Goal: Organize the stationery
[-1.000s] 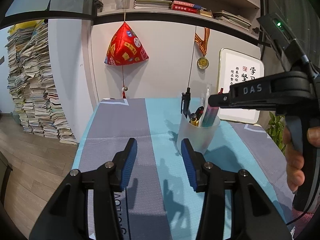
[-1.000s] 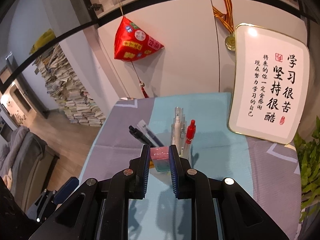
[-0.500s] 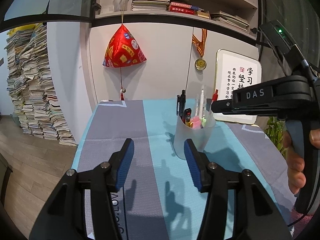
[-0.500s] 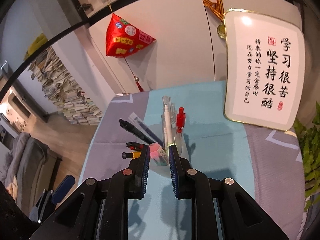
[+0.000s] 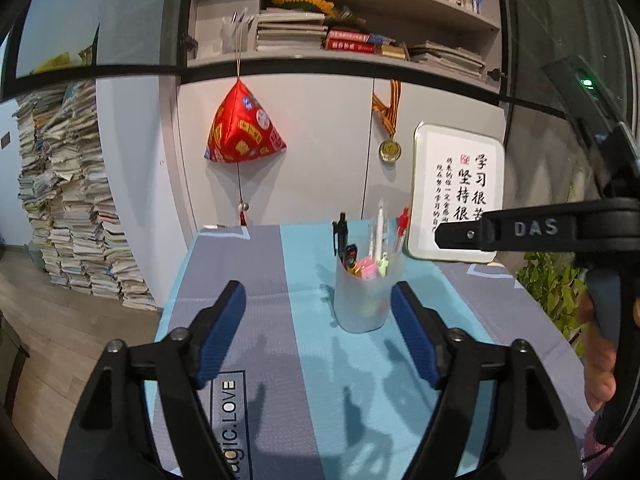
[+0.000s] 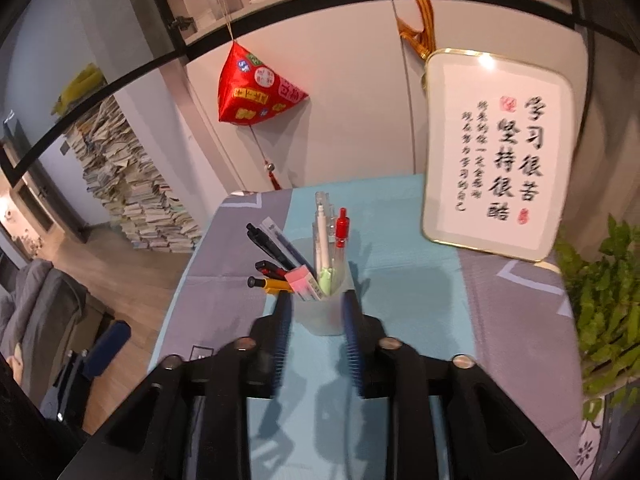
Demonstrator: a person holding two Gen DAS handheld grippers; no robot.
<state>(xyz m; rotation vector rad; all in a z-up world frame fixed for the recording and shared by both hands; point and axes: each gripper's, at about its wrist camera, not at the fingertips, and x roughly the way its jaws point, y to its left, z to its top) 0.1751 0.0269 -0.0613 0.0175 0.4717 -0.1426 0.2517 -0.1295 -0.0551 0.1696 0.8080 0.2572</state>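
A frosted white pen cup [image 5: 362,300] stands on the blue and grey tablecloth [image 5: 272,264]. It holds black, white and red pens and a pink eraser [image 6: 305,282] that leans inside the rim; the eraser also shows in the left wrist view [image 5: 367,270]. My left gripper [image 5: 318,300] is open and empty, just in front of the cup. My right gripper [image 6: 316,312] is open and empty, above and in front of the cup [image 6: 324,312]. Its side shows in the left wrist view [image 5: 456,236], to the right of the cup.
A framed calligraphy board [image 6: 500,152] leans on the wall at the back right. A green plant [image 6: 600,300] stands at the right table edge. A red hanging ornament [image 5: 242,128] and a medal [image 5: 390,148] hang on the wall. Book stacks [image 5: 68,208] stand on the floor at left.
My right gripper let the pink eraser go into the cup, opened, and pulled back. My left gripper drew back and rose a little, still open.
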